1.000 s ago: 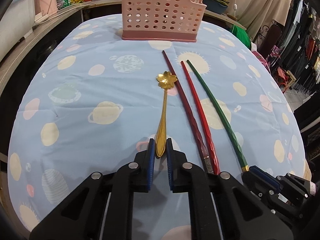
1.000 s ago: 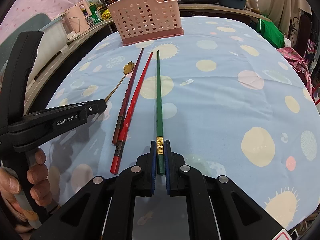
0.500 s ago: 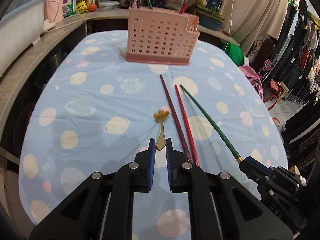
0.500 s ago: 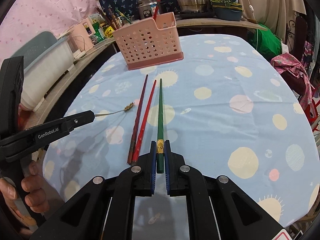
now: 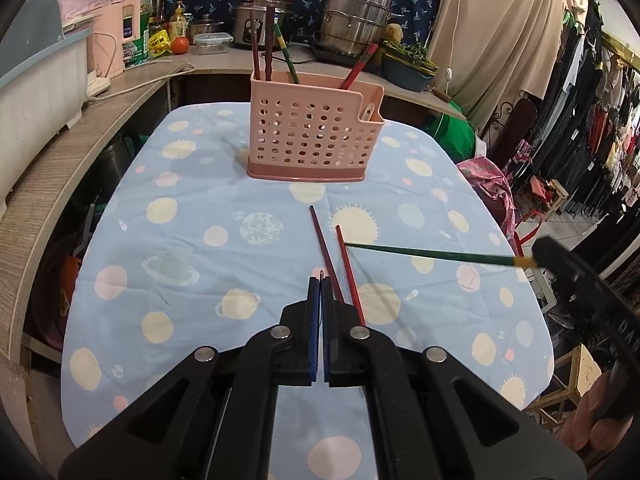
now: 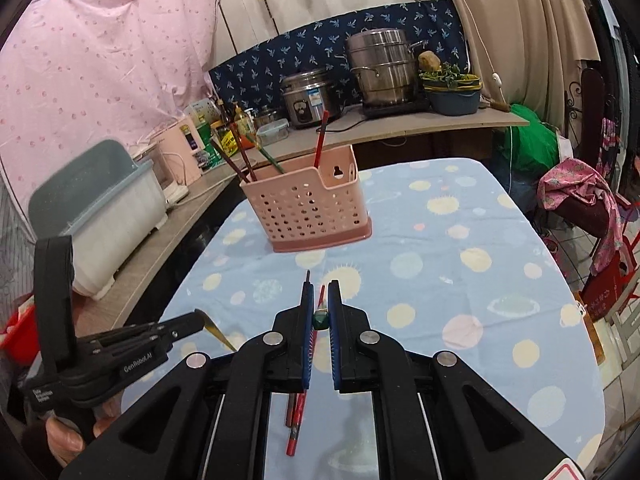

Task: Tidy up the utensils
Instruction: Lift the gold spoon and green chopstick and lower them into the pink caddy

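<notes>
While the pink basket (image 5: 308,140) at the far end of the table (image 5: 192,240) already holds several chopsticks upright, the sorting looks only partly done. Two more pieces are lifted clear of the cloth. The left claw (image 5: 320,284) is pinched shut on the gold spoon (image 6: 218,334), which in its own view is almost hidden between the pads and from the right wrist shows as a gold sliver jutting from the tip. The right claw (image 6: 320,320) is clamped on the butt of the green chopstick (image 5: 428,254), whose shaft hangs level in the air to the right of the left claw. Just ahead of and below both claws, the dark red chopstick (image 5: 326,254) and the bright red chopstick (image 5: 350,272) lie side by side on the table, untouched. By my reckoning, spoon and green stick must yet be carried forward to the basket, then the red pair.
</notes>
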{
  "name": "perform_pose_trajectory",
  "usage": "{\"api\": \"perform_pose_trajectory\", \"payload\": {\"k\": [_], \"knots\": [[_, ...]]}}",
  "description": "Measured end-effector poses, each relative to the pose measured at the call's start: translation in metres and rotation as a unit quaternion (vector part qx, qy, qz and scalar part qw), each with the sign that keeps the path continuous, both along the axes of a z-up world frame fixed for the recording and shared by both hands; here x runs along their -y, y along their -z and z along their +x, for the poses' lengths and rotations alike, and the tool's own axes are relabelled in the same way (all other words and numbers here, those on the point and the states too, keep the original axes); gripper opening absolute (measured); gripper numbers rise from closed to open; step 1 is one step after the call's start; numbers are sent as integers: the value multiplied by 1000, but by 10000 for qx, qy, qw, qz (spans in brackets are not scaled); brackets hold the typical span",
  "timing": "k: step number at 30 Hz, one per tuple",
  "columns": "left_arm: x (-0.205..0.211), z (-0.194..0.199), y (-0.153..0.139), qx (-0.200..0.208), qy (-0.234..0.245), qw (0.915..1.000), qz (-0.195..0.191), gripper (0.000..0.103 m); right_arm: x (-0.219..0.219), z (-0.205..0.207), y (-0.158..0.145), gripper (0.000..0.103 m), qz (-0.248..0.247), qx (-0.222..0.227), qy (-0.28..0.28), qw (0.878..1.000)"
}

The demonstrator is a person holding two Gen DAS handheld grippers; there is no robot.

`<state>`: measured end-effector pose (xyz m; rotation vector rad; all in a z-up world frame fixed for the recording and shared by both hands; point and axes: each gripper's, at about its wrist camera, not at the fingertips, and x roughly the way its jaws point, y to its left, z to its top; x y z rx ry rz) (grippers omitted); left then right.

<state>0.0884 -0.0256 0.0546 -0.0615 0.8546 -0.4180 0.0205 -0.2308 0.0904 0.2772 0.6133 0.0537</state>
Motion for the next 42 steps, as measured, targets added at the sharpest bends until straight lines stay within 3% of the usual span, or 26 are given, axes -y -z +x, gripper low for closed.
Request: {"api": "perform_pose_trajectory", "payload": {"k": [14, 22, 31, 36, 42], "knots": [[0, 22, -45, 206, 85, 9998, -1, 1, 10, 37, -64, 7, -198, 622, -13, 9979], [4, 58, -99, 585, 111, 9980, -206, 1, 13, 74, -103, 7, -35, 1010, -75, 9949], [14, 114, -166, 1292, -41, 9912, -293, 1, 16, 140, -160, 7, 76, 1573, 21, 9875], [18, 146, -178, 1401, -172, 9894, -331, 1, 19, 178, -174, 7, 189, 1708, 91, 9851], [23, 178, -168, 1300, -227, 9909, -275, 1, 19, 215, -176, 7, 205, 1755, 158, 9841]]}}
